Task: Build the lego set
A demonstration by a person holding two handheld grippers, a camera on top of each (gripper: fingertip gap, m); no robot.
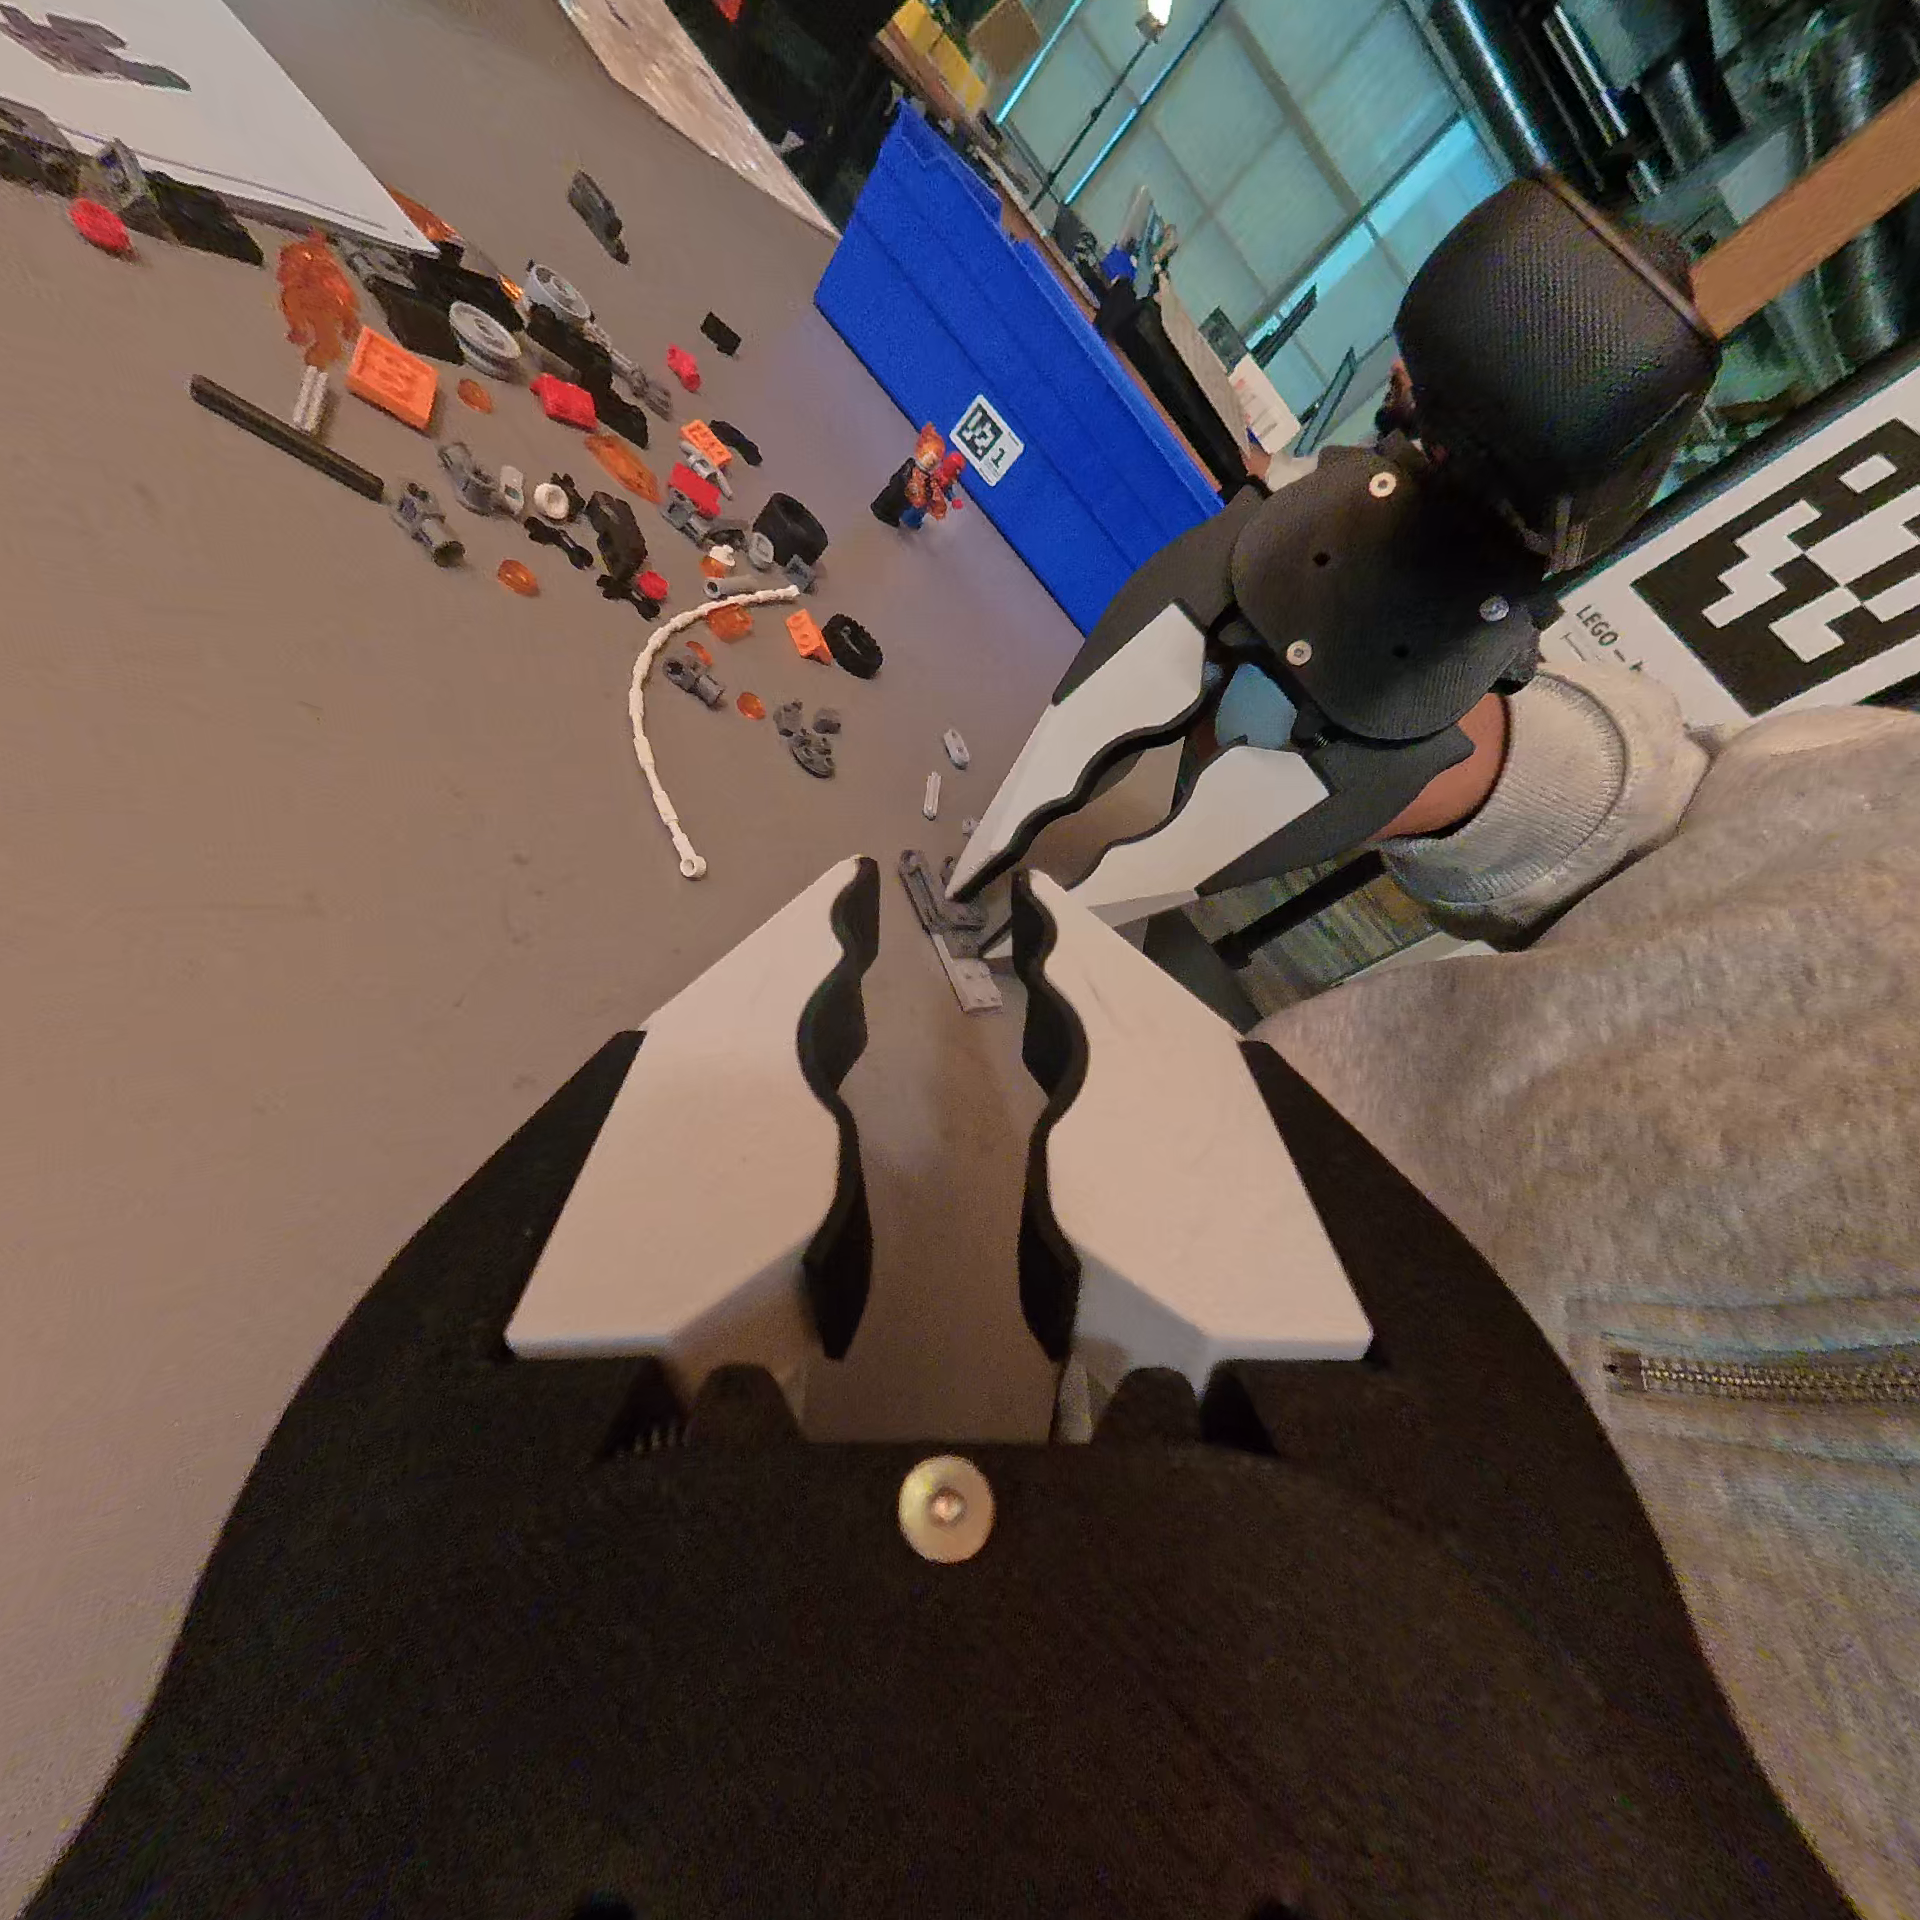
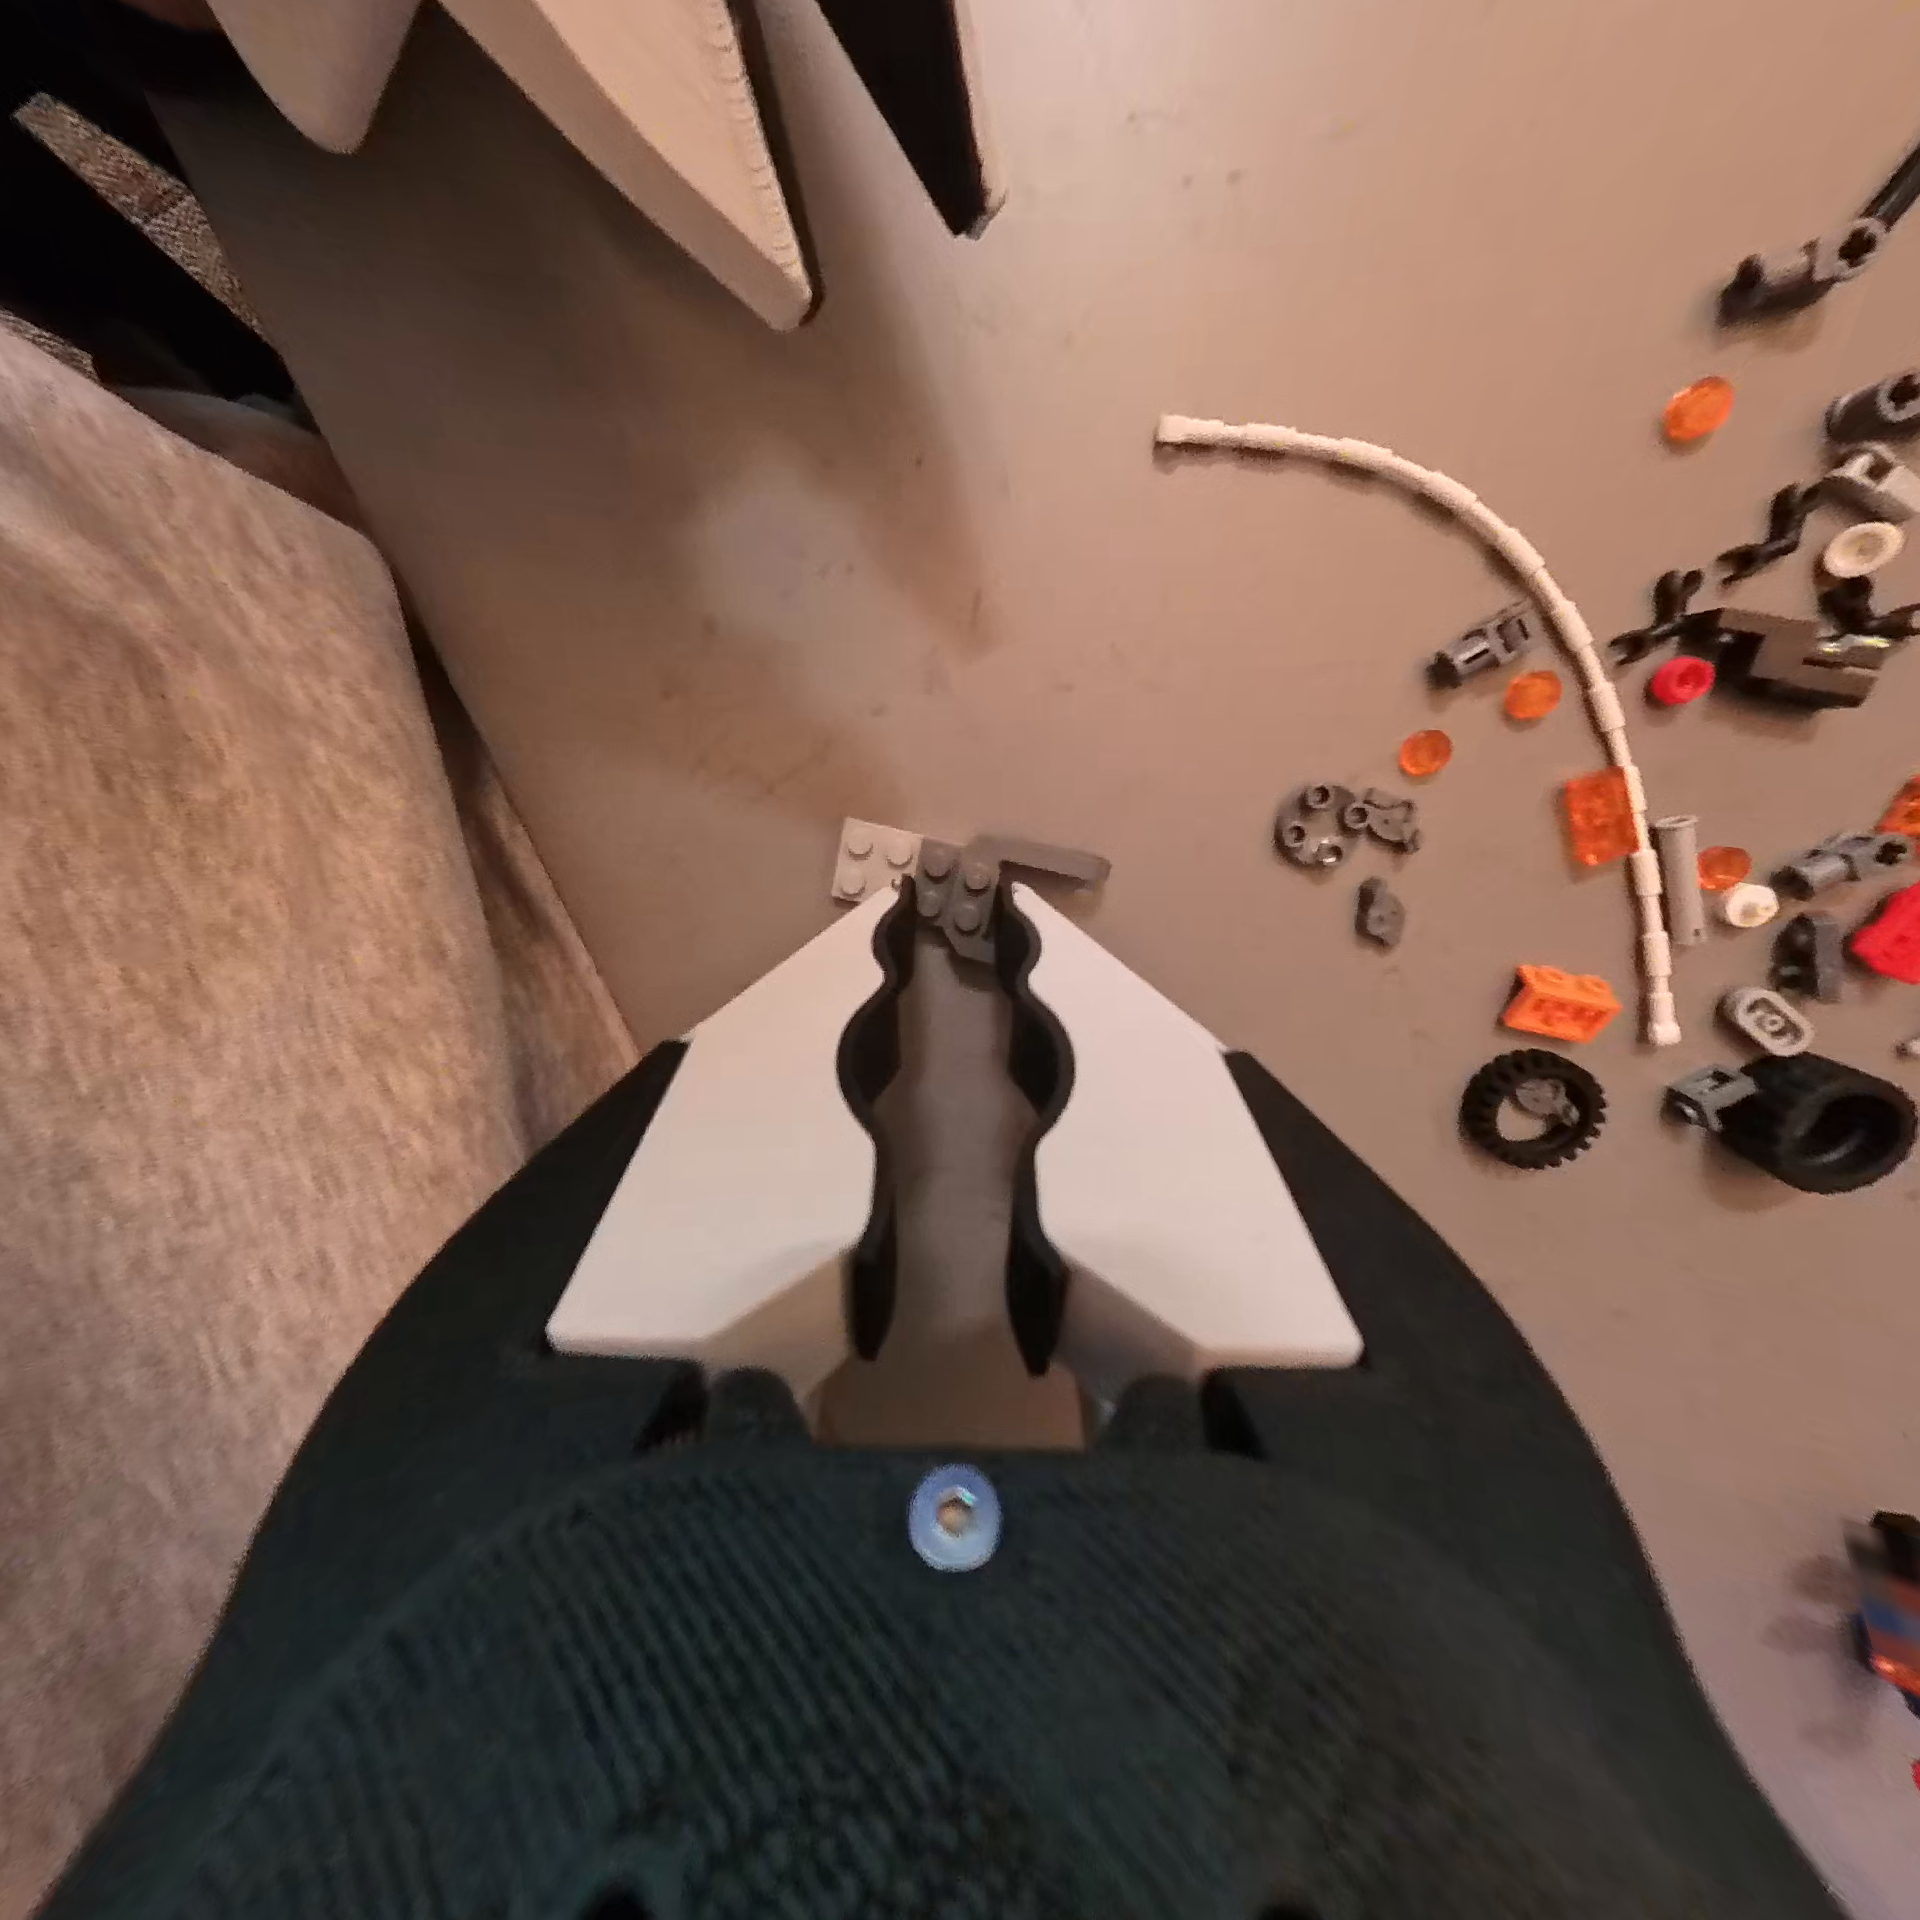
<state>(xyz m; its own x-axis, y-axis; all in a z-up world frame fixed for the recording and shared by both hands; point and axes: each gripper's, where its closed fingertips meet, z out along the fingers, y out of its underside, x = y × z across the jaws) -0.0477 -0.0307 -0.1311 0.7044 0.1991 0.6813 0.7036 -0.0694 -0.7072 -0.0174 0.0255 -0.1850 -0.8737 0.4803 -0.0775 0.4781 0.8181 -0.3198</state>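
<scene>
A small grey Lego assembly point(image 1: 954, 940) lies on the grey table point(image 1: 312, 935) near its front edge. It is a light grey plate point(image 2: 868, 857) with a dark grey plate point(image 2: 956, 914) on it and a dark grey bar point(image 2: 1049, 857) beside it. My right gripper point(image 2: 954, 916) is shut on the dark grey plate, tips down on the assembly; it also shows in the left wrist view point(image 1: 961, 885). My left gripper point(image 1: 945, 883) is open and empty, one finger on either side of the assembly. Its fingers point(image 2: 665, 135) show at the top of the right wrist view.
Loose black, grey, red and orange pieces point(image 1: 582, 416) are spread farther back. A white flexible hose point(image 2: 1455, 499) and black tyres point(image 2: 1532, 1107) lie beside the assembly. Beyond are a minifigure point(image 1: 925, 488), a blue bin point(image 1: 987, 364) and a white booklet point(image 1: 208, 114). A grey sleeve point(image 1: 1558, 1039) lies along the table edge. The gap from one gripper's tips to the other's is roughly 9 cm.
</scene>
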